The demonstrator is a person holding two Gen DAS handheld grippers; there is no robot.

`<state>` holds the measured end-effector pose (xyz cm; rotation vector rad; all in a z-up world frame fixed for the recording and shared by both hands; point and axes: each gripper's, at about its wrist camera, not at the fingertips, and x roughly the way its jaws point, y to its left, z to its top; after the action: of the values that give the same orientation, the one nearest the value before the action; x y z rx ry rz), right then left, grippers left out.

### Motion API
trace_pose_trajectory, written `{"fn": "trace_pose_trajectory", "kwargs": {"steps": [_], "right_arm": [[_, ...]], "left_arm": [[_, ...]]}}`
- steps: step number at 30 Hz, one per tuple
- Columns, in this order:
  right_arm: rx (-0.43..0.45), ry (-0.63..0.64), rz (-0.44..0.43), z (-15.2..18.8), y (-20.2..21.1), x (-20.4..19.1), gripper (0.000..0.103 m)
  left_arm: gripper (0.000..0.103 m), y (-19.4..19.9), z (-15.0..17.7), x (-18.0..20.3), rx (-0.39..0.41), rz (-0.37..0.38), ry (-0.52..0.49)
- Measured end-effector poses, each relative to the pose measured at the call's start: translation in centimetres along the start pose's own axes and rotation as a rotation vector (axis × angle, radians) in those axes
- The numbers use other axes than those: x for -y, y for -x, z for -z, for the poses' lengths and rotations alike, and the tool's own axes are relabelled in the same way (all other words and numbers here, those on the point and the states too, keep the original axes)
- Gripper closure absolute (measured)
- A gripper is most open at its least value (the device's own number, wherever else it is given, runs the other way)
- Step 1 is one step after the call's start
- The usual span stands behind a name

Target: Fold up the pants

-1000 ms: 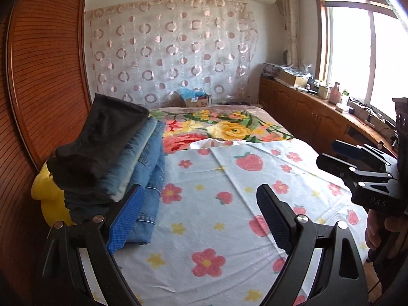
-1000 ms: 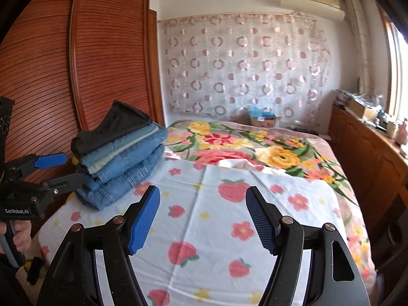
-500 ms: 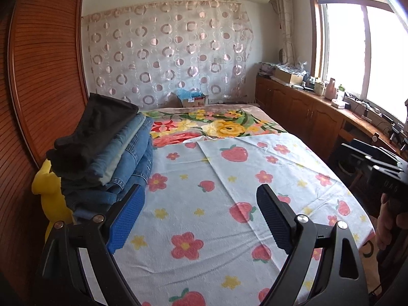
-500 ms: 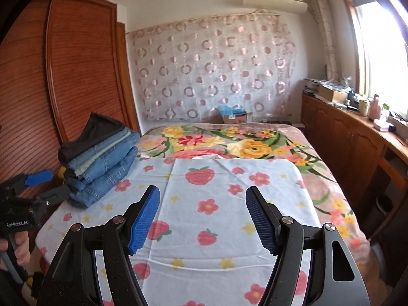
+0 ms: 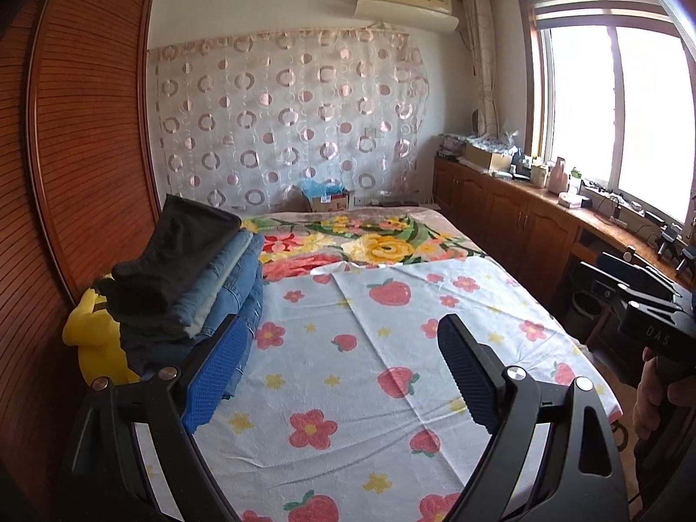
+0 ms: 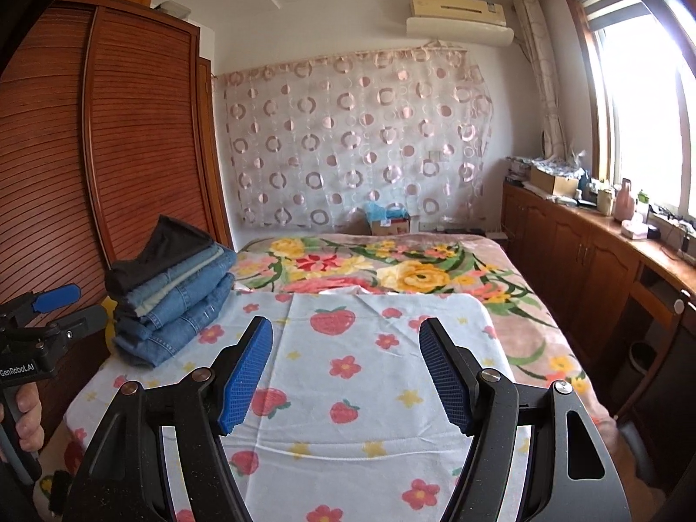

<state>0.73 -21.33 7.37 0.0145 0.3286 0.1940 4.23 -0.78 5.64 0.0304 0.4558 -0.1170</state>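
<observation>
A: Where do we find the pants?

B: We see a stack of folded pants [image 5: 191, 287] at about nine o'clock in the left wrist view, at the left edge of the bed beside the wooden wardrobe [image 5: 78, 139]. A black pair [image 5: 174, 256] lies on top, with several blue denim pairs [image 6: 182, 304] under it. In the right wrist view the stack sits near ten o'clock.

A: And our grippers?

B: Our left gripper [image 5: 343, 369] hangs above the strawberry sheet [image 5: 348, 348] with its blue pads spread wide and nothing between them. Its left pad [image 5: 215, 374] appears just in front of the stack's lower corner; we cannot tell if it touches. Our right gripper [image 6: 346, 374] is likewise spread and empty, above the same sheet.

A: Do we see each tool from the other side?

B: Yes. The right gripper shows at three o'clock in the left view, and the left at eight o'clock in the right view, gripped by a hand [image 6: 26, 417].

A: What else?

B: A yellow soft toy [image 5: 93, 330] under the stack, a floral blanket [image 6: 391, 269] at twelve o'clock, and beyond it a circle-patterned curtain [image 6: 356, 139].
</observation>
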Motion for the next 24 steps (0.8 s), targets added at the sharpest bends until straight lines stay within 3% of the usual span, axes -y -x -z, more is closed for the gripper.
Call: {"fn": "trace_pose_trajectory", "kwargs": {"steps": [24], "right_arm": [[0.008, 0.007, 0.006, 1.0, -0.2, 1.4, 0.031]], "left_arm": [[0.013, 0.9, 0.1, -0.2, 0.009, -0.006, 0.005]]}}
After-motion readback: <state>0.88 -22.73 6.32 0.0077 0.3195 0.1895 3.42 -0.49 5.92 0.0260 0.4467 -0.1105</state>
